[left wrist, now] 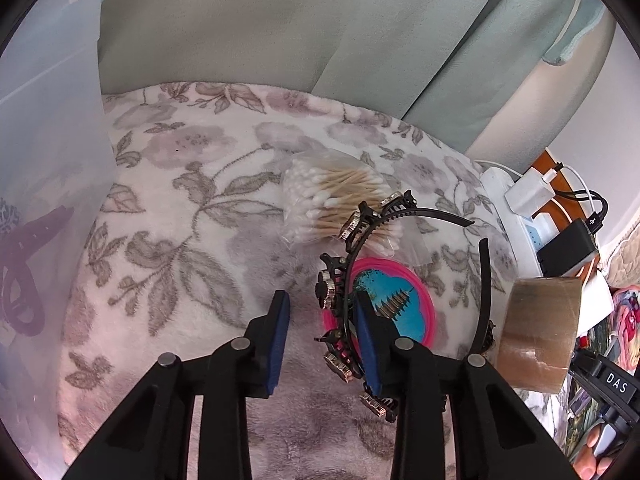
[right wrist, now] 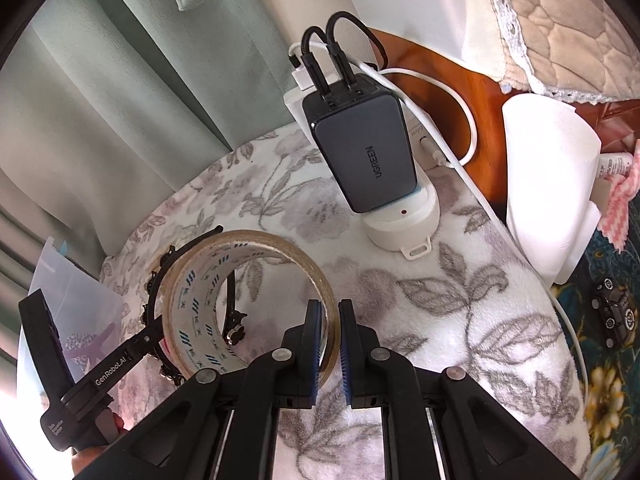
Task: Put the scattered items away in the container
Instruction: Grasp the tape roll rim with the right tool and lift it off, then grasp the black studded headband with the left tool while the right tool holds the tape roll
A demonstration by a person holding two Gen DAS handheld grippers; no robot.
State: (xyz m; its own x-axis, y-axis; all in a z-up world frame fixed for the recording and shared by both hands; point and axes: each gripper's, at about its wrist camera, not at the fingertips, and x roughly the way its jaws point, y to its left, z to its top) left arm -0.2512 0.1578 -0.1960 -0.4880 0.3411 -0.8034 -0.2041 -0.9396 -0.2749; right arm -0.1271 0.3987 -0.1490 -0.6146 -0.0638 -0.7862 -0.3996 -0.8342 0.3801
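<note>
My left gripper (left wrist: pixel 322 334) is open, low over the floral blanket (left wrist: pixel 192 216). Its right finger (left wrist: pixel 366 344) sits inside the arc of a black jewelled headband (left wrist: pixel 340 276), its left finger outside it. The headband lies over a pink-rimmed round mirror (left wrist: pixel 404 304) and a bag of cotton swabs (left wrist: pixel 340 200). My right gripper (right wrist: pixel 330 344) is shut on the wall of a clear tape roll (right wrist: pixel 224 292), held upright; the roll also shows in the left wrist view (left wrist: pixel 540 332). The translucent plastic container (left wrist: pixel 48 200) stands at the left with a dark hair claw (left wrist: pixel 24 280) inside.
A white power strip (right wrist: pixel 400 224) with a grey UGREEN charger (right wrist: pixel 368 152) and cables lies at the blanket's far right edge. A white tissue pack (right wrist: pixel 548 184) and a wooden surface (right wrist: pixel 488 120) are beyond it. Green curtains (left wrist: pixel 280 32) hang behind.
</note>
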